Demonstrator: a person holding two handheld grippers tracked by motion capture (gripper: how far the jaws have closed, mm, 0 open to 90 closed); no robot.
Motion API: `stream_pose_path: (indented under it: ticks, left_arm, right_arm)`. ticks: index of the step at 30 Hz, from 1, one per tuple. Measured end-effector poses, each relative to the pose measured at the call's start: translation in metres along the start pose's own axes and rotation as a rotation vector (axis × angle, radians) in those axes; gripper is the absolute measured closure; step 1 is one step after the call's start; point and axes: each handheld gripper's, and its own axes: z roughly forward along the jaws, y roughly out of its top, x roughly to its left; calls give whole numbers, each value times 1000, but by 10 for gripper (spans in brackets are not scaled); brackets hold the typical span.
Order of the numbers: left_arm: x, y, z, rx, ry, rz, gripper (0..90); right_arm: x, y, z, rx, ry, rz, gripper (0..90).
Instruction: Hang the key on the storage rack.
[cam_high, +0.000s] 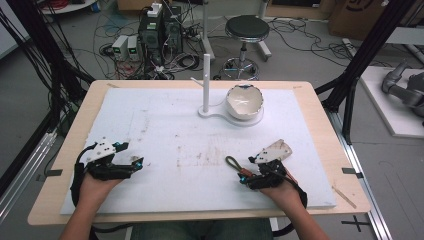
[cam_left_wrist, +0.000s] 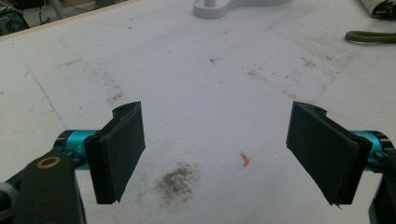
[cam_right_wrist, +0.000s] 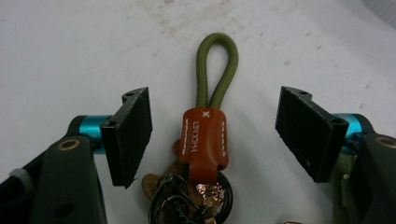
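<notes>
From the high view, the person has both hands down on the white board (cam_high: 165, 130) that covers the wooden table (cam_high: 75, 132): the left gripper (cam_high: 134, 164) sits near the left edge and the right gripper (cam_high: 243, 176) near the right, with an olive cord keychain (cam_high: 233, 163) lying on the board right in front of it. Farther back there's a white stand (cam_high: 206, 85) with a white bowl (cam_high: 244, 101) on its base. In the left gripper view, the jaws are spread wide with nothing between them, just the smudged board and a tiny orange scrap (cam_left_wrist: 244, 159). In the right gripper view, the jaws are also wide apart, and the keychain lies flat between them without touching either pad, brown leather tab toward the camera, green loop pointing away.
</notes>
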Motion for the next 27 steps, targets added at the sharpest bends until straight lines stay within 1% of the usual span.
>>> stream_pose_path:
  ticks: [1, 3, 4, 6, 7, 8, 9, 11, 12, 13, 18, 19, 21, 22, 24, 25, 26, 27]
  left_arm:
    - [0, 0, 1, -3, -3, 1, 194]
    - [-1, 1, 1, 1, -3, 3, 194]
    - [-1, 1, 1, 1, -3, 3, 195]
    - [-1, 0, 2, 1, -7, 4, 195]
    - [-2, 0, 2, 4, -6, 3, 196]
    - [-2, 0, 2, 6, -9, 7, 196]
    - [-2, 0, 2, 4, -8, 6, 196]
    - [-2, 1, 2, 4, -7, 9, 197]
    - [-2, 1, 2, 4, -7, 9, 197]
    - [-2, 1, 2, 3, -7, 9, 197]
    - [-3, 1, 2, 6, -8, 14, 199]
    - [-3, 1, 2, 6, -10, 14, 200]
    - [-4, 1, 2, 8, -9, 21, 200]
    - [-4, 1, 2, 8, -9, 21, 201]
    - [-4, 1, 2, 6, -8, 21, 201]
    - [-4, 1, 1, 6, -7, 21, 201]
    - [-4, 1, 1, 6, -7, 21, 201]
    - [-4, 1, 1, 11, -4, 21, 202]
  right_arm:
    - [0, 0, 2, 24, 6, -5, 336]
    - [1, -1, 3, 45, 18, -6, 384]
    - [1, -1, 3, 45, 18, -6, 384]
    - [2, -1, 4, 56, 20, -7, 449]
    - [2, -2, 3, 60, 21, -2, 498]
    - [2, -2, 3, 60, 21, -2, 498]
    - [1, -2, 3, 65, 26, 5, 565]
    - [0, -2, 3, 68, 34, 14, 622]
    - [0, -2, 3, 68, 34, 14, 622]
    - [0, -2, 3, 65, 33, 4, 675]
    - [1, 0, 2, 67, 27, 2, 704]
    - [1, 0, 1, 57, 23, -4, 714]
    - [1, 2, -2, 35, 19, 5, 718]
    - [1, 2, -2, 35, 19, 5, 718]
    - [0, 3, -6, 8, 16, 9, 720]
    - [-1, 5, -9, -14, 8, 12, 720]
    - [-1, 5, -9, -14, 8, 12, 720]
    - [-2, 6, -11, -31, 3, 12, 720]
